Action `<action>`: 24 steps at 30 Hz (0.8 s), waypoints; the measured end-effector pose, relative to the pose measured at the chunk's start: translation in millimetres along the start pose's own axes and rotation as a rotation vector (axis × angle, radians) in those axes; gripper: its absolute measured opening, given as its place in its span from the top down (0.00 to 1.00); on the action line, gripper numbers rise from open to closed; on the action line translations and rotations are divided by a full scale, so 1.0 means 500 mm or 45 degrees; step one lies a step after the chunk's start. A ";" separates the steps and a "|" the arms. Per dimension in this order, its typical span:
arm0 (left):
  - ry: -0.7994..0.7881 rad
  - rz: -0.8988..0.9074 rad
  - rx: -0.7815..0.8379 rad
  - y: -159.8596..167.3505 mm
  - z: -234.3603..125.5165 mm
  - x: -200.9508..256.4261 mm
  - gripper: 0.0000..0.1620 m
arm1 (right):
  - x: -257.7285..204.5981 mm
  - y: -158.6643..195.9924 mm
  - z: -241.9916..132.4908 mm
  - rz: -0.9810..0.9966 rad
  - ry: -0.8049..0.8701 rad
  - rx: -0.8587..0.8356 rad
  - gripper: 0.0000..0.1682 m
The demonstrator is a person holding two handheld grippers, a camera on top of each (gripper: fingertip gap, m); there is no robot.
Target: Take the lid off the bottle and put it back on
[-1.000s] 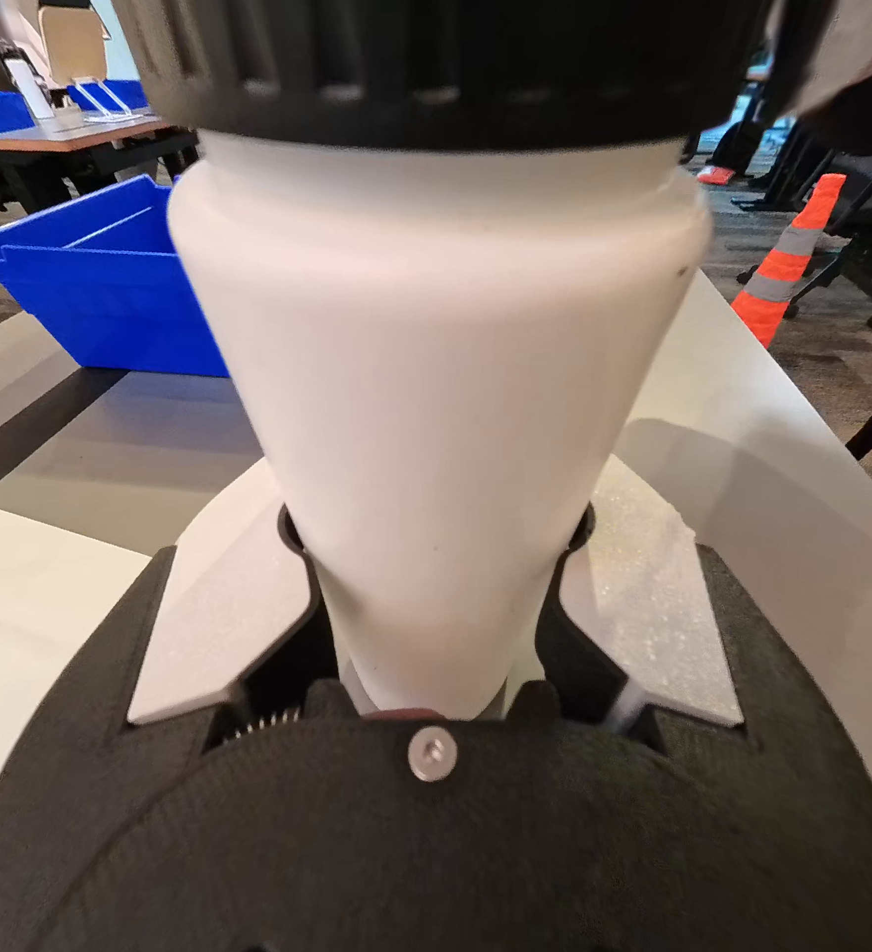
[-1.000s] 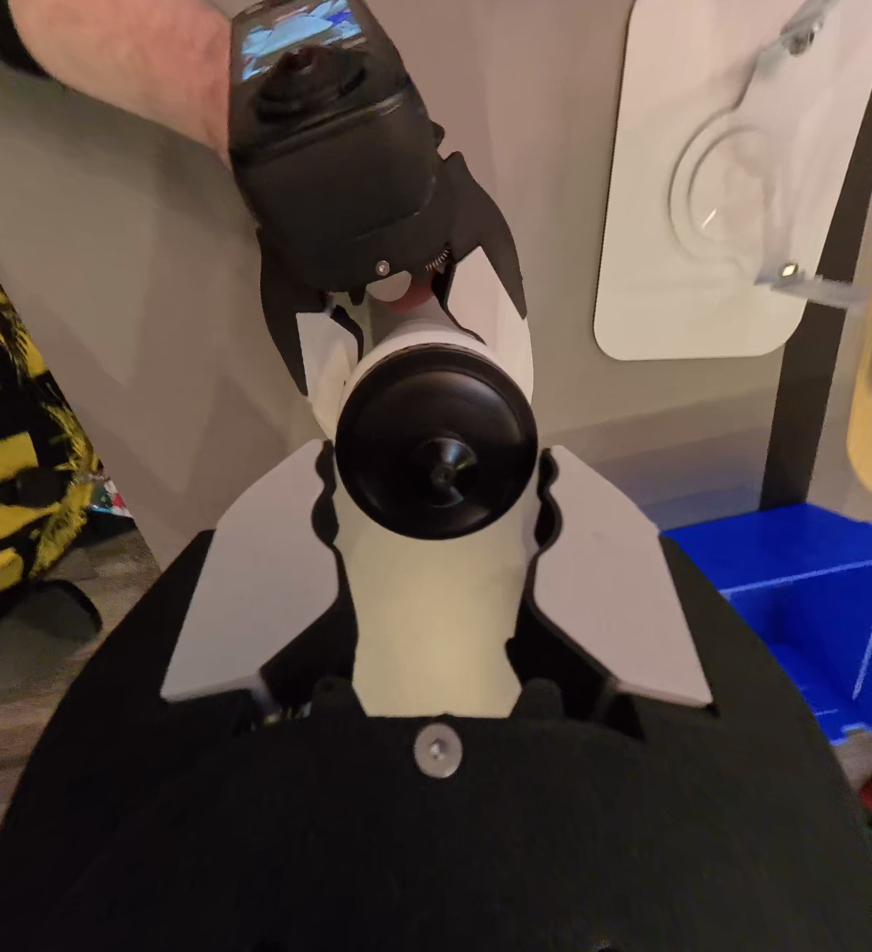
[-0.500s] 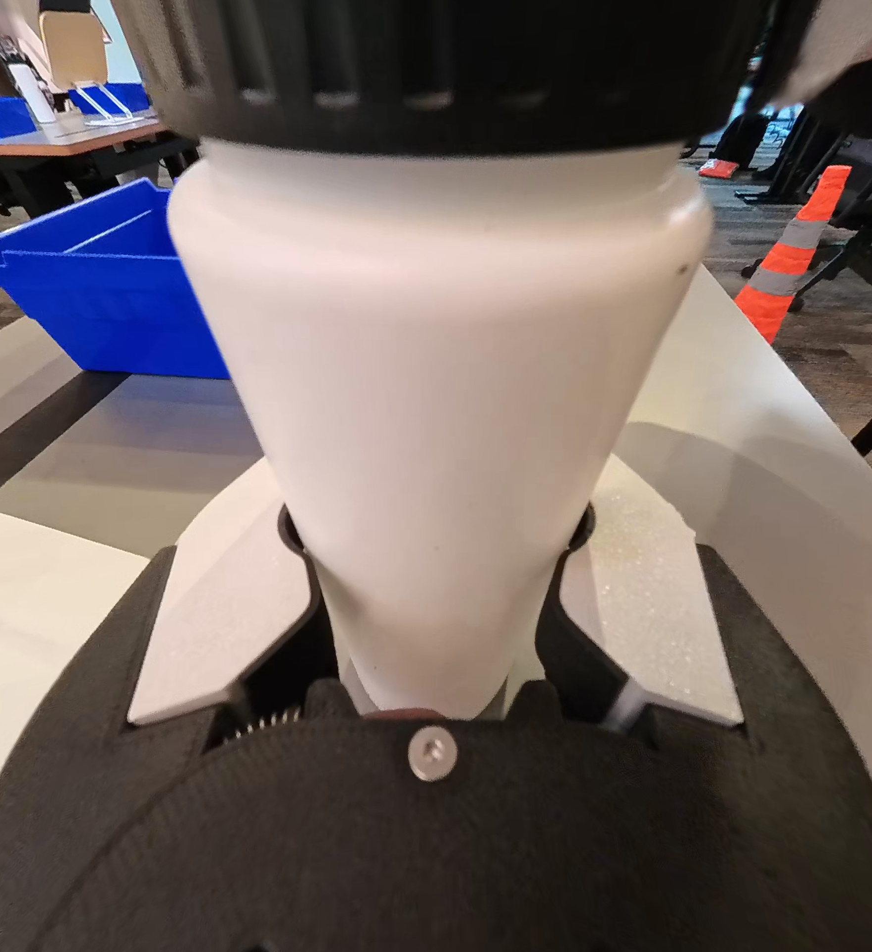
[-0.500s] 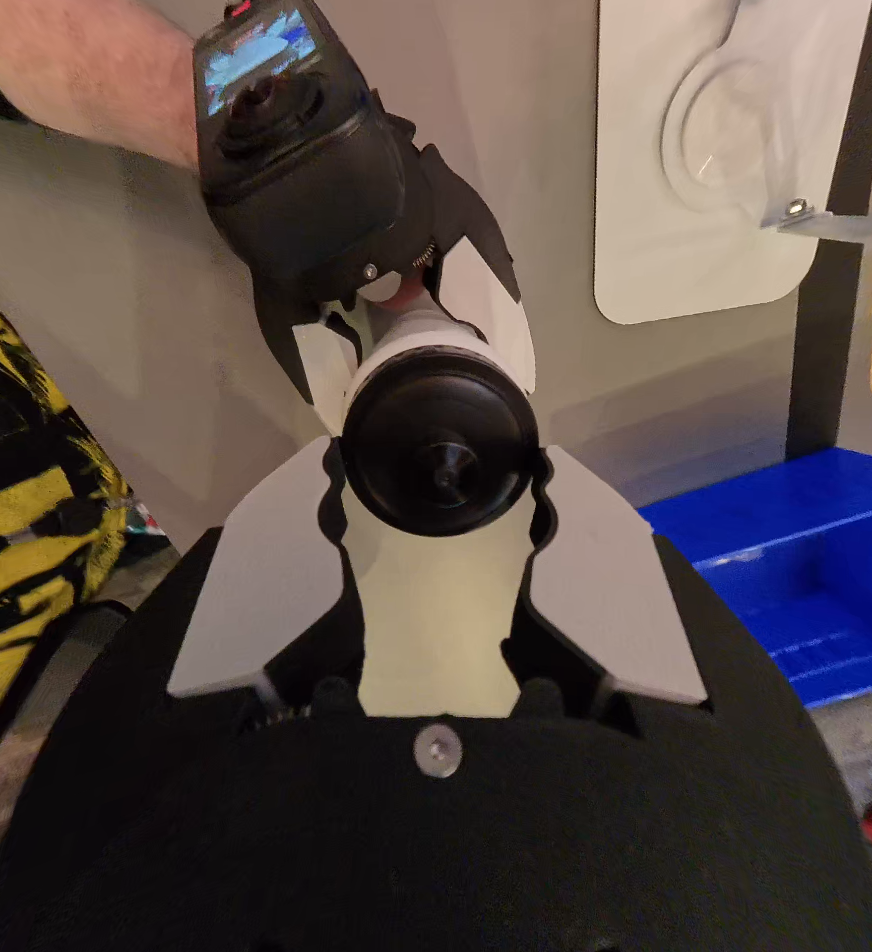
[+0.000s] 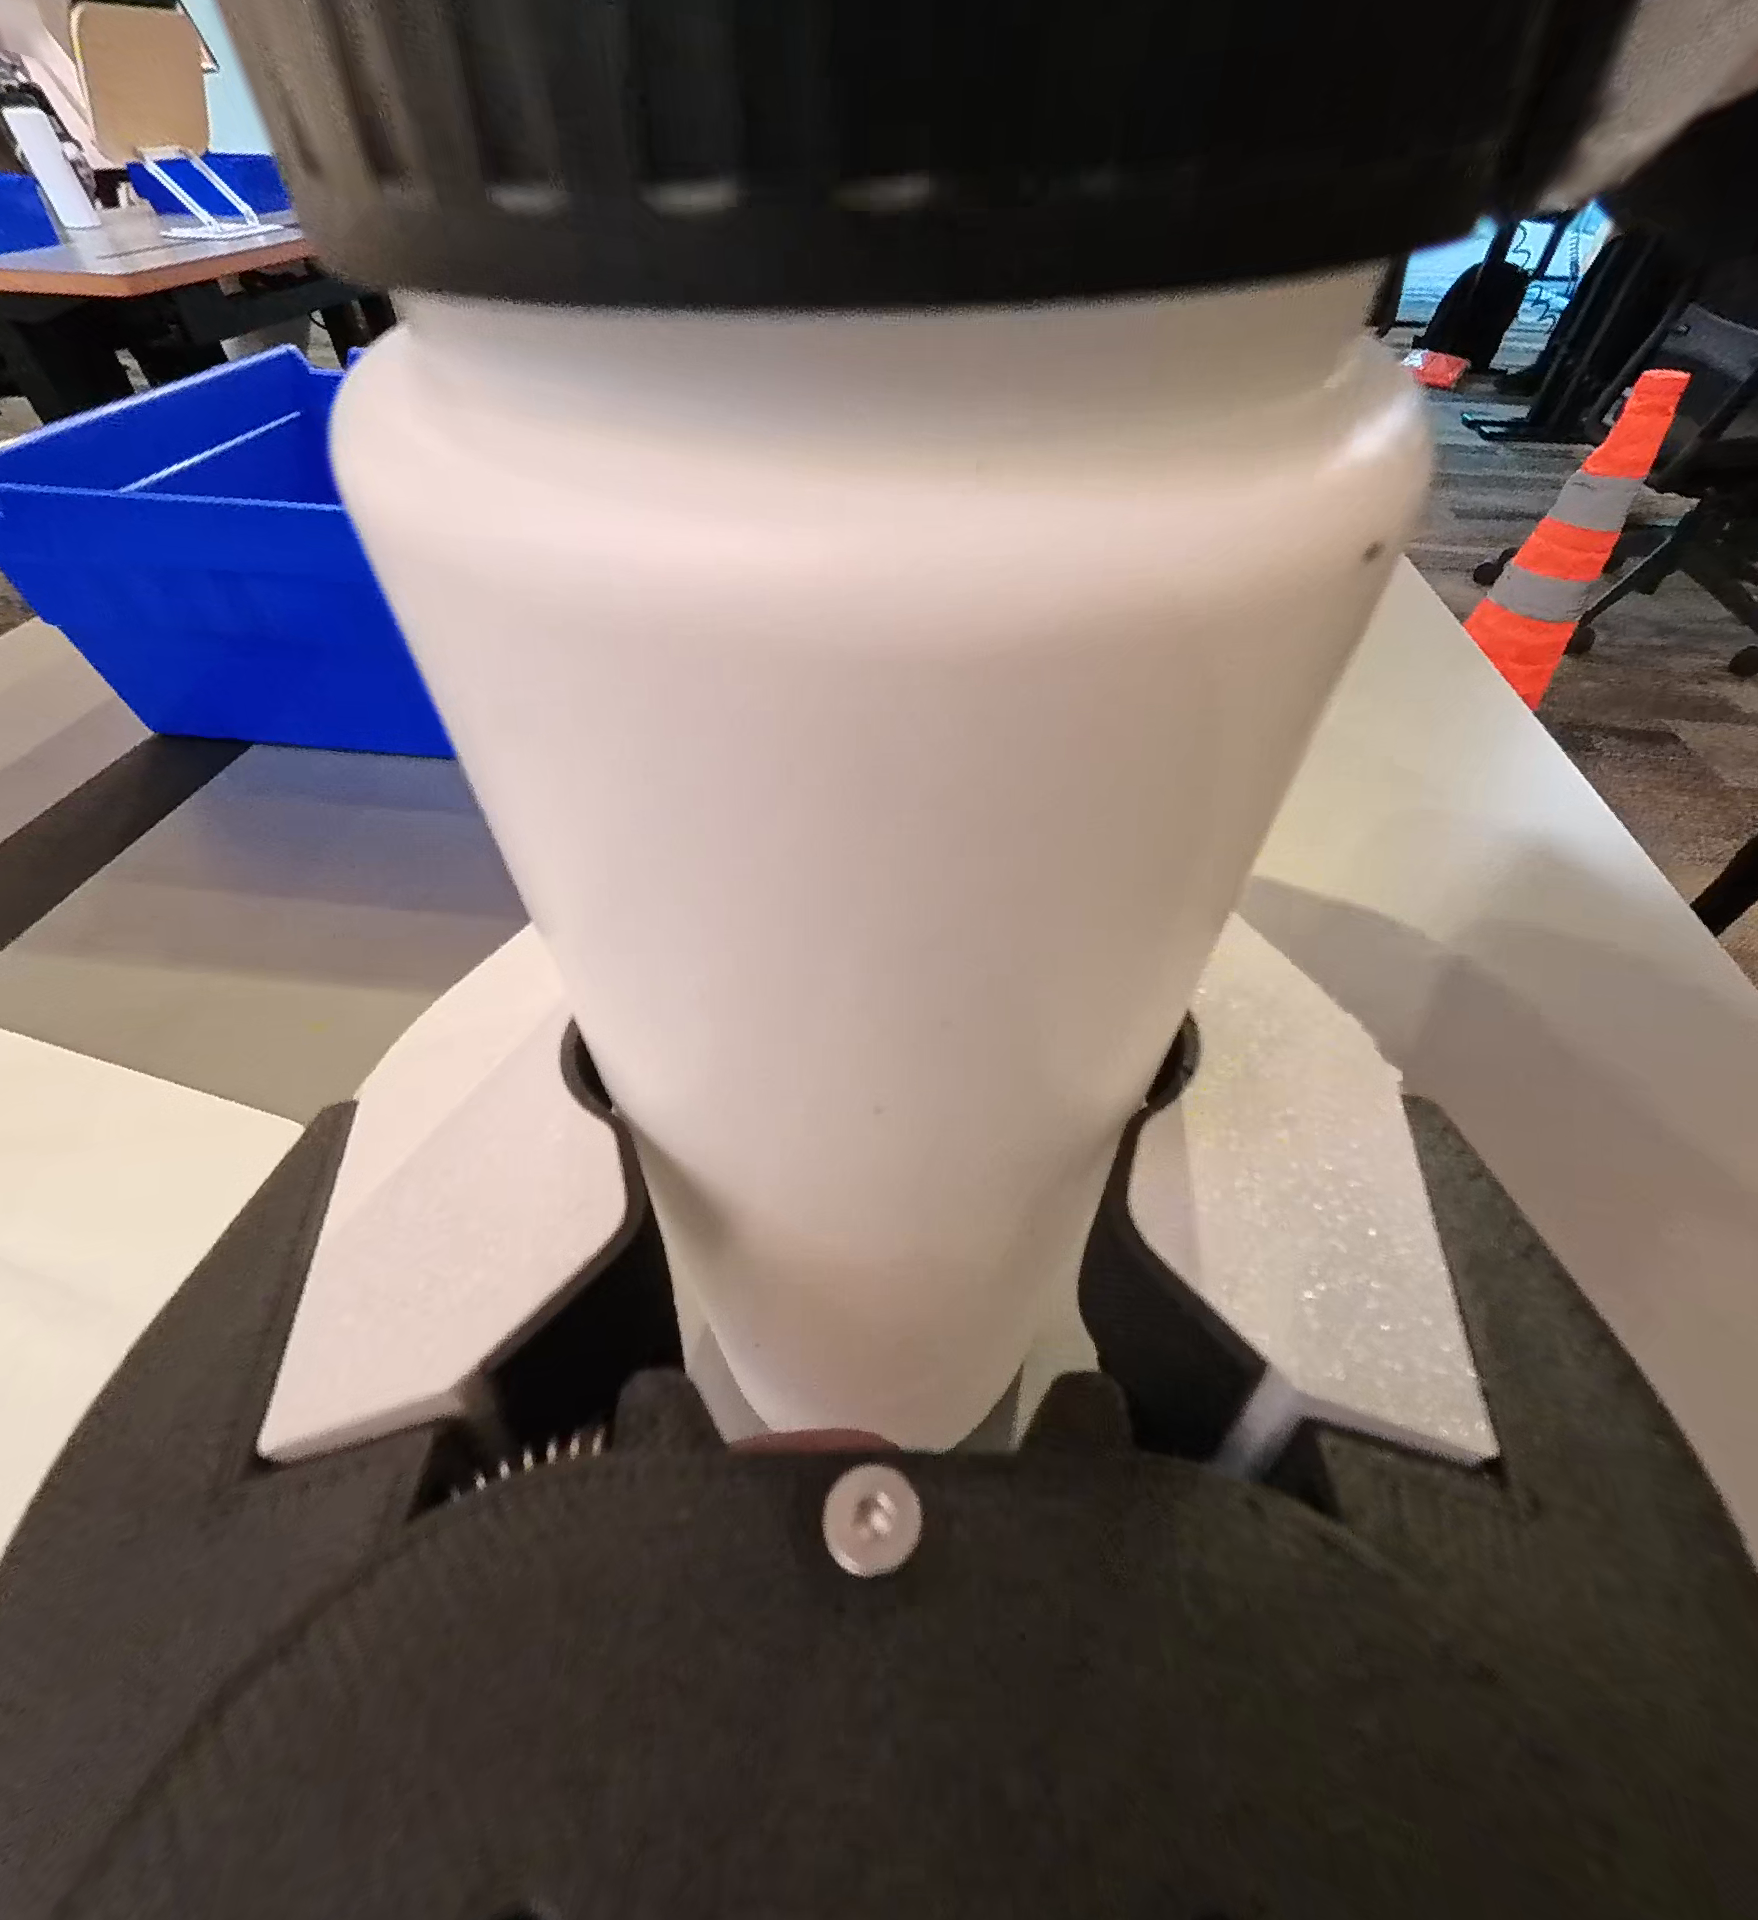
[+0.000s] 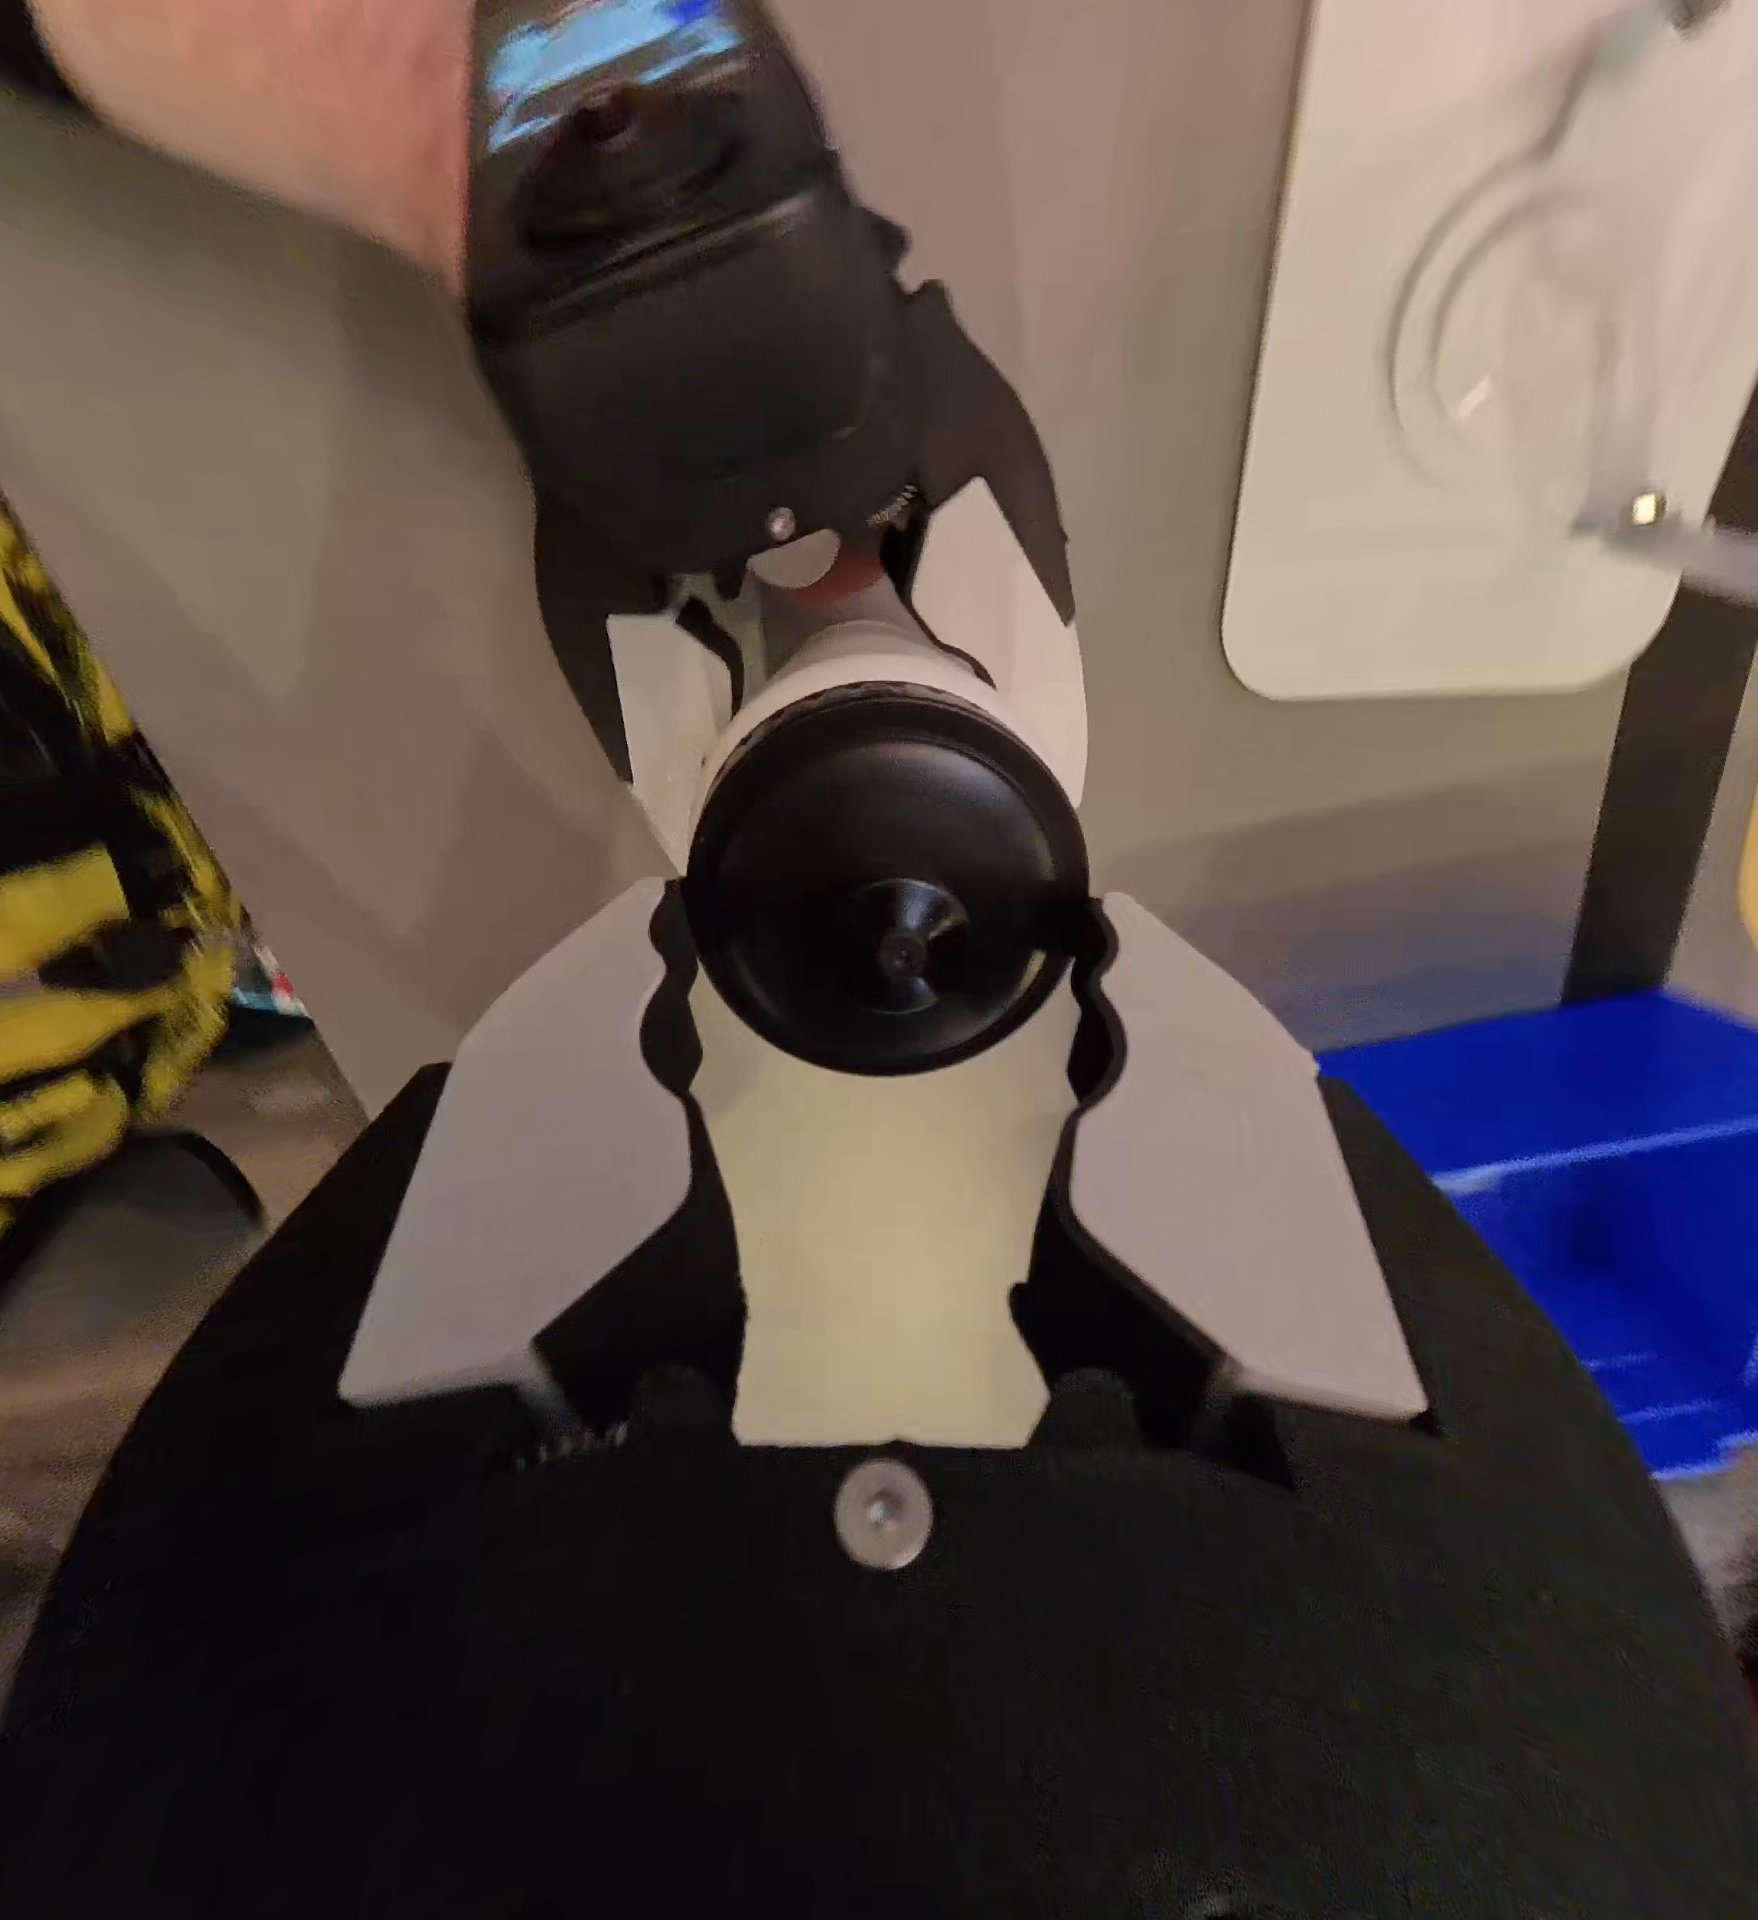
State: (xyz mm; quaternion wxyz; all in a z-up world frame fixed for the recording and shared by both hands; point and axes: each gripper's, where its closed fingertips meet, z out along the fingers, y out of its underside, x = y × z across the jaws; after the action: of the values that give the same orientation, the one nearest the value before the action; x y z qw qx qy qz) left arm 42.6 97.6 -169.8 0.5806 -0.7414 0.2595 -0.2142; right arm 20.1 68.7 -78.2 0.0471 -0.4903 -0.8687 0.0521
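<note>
We see left tongs (image 5: 875, 1081) pinching the bottle (image 5: 875, 727) | right tongs (image 6: 880, 935) pinching the lid (image 6: 885, 883) | we judge it light, stiff, smooth; grip the ribbed rim.

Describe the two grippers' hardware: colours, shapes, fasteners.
Both match. The left gripper has a black, grainy rounded body, a silver hex screw at centre, flat pale grey finger plates with black scalloped inner edges, and a small spring by the left plate. The right gripper is built the same. From the right view, the left's camera housing is black.
</note>
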 end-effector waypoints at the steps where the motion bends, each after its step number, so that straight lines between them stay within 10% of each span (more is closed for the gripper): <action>1: -0.001 0.010 -0.001 0.000 0.001 0.002 0.38 | -0.002 0.001 0.000 0.072 0.029 0.009 0.58; 7: 0.008 0.021 -0.003 -0.001 0.003 0.005 0.38 | 0.002 0.004 -0.009 -0.047 0.066 -0.007 0.45; 14: 0.006 0.016 -0.005 0.000 0.003 0.004 0.38 | 0.004 0.015 0.015 -0.432 -0.063 -0.112 0.55; 19: 0.012 -0.015 0.009 -0.002 0.001 -0.002 0.38 | -0.002 0.003 0.014 0.158 -0.084 -0.007 0.55; 24: 0.021 0.033 -0.005 -0.002 0.008 0.012 0.38 | -0.014 0.026 0.011 0.108 -0.022 -0.086 0.55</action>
State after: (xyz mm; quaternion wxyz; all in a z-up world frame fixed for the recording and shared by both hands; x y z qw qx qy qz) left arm 49.9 96.8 -169.9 0.5798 -0.7373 0.2743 -0.2121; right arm 33.8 69.1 -85.8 0.0209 -0.5274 -0.8489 0.0290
